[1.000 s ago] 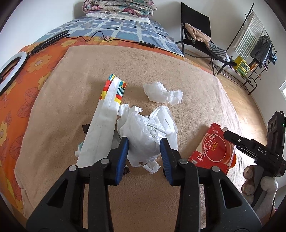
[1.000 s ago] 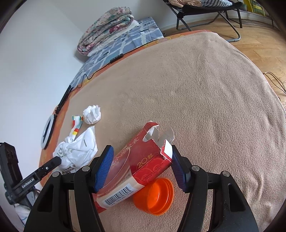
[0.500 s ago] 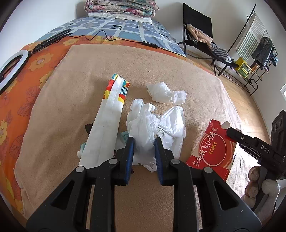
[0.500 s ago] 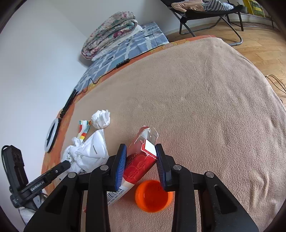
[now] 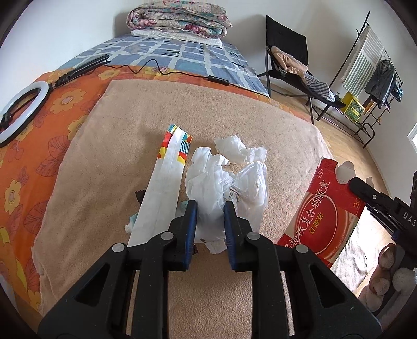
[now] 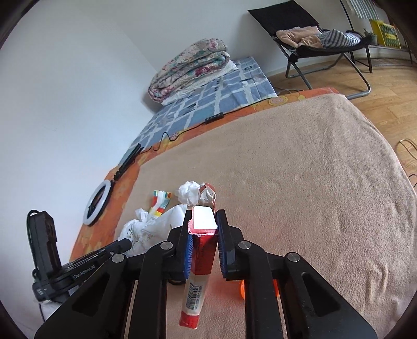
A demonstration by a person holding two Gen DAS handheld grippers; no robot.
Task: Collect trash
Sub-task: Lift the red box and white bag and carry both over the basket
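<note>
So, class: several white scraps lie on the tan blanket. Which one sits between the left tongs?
The white plastic bag, pinched between the left tongs. The crumpled tissue lies beyond it untouched, and the long paper bag lies beside it.

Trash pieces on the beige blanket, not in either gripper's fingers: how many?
3: crumpled tissue at the far side of the pile, long white wrapper left of the plastic bag, orange lid below the right gripper. More may hide under the wrapper.

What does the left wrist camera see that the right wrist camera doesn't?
Only the left wrist view shows the clothes rack and the red box's printed front. Only the right wrist view shows the box's barcode end and an orange lid behind the jaws. Both show the white plastic bag, crumpled tissue, ring light and folded quilt.
</note>
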